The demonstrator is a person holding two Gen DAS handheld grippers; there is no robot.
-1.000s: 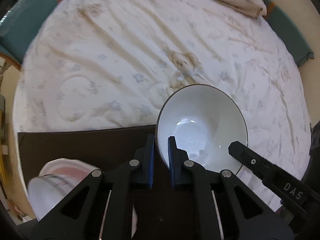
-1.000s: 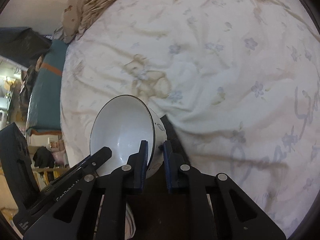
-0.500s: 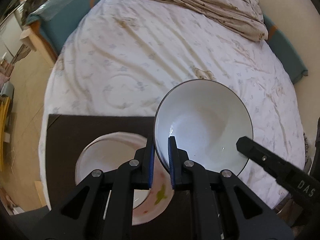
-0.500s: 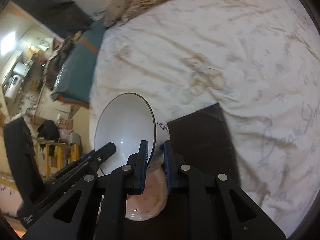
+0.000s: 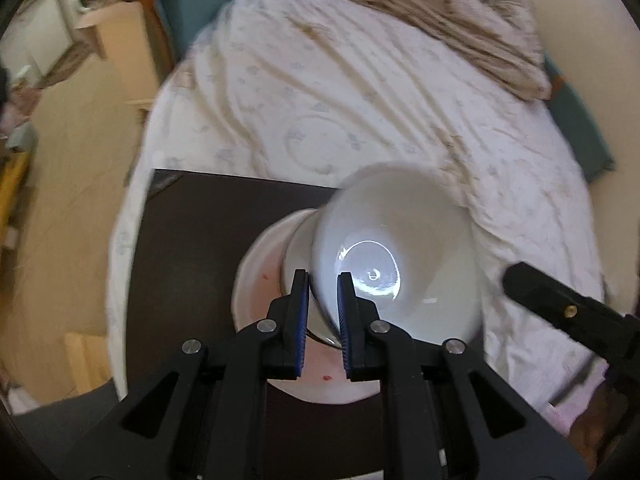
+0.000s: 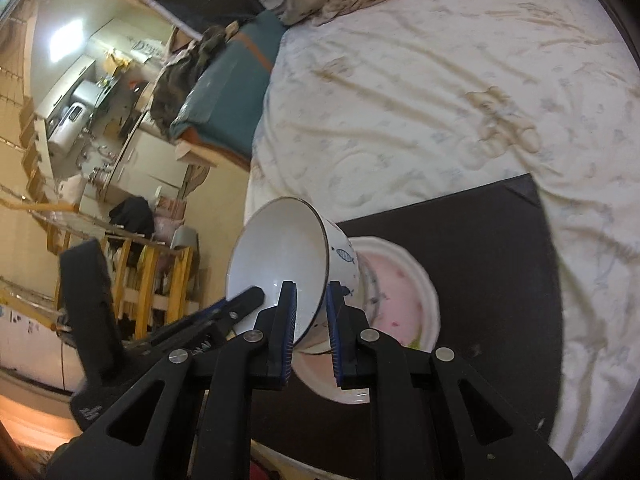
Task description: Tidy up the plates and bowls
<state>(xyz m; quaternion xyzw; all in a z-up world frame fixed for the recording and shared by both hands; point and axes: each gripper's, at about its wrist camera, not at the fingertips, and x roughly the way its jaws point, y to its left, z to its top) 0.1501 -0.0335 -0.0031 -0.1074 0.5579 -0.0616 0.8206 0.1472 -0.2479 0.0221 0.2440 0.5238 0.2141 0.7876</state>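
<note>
**Over the pink plate: a white bowl pinched on both sides of its rim**

On the left of the bed, a dark brown flat board lies on the rumpled white printed bedsheet, and on it sits a wide, shallow pale-pink plate with small coloured specks. Directly above that plate hangs the task's thing, a deep white ceramic bowl with a thin dark rim line and small blue fish marks on its outer wall.

The left gripper has its blue-padded jaws nearly pressed together, pinching the bowl's wall at the rim, one pad inside and one outside. From this camera the bowl spreads to the right of the jaws, its mouth turned toward the lens and its foot pointing away and down toward the plate, so it hangs tilted rather than level.

Further right, the right gripper pinches the opposite stretch of rim the same way, jaws almost closed on the wall. From its camera the bowl opens to the left, while its foot leans right over the pink plate, which lies just beyond and below the jaws on the board. Whether the foot touches the plate yet I cannot tell.

Judging from this, the coming move turns on the bowl's axis: it must swing upright so the foot meets the plate's centre. Both hands are equally near, so they would have to lower and level together.
</note>
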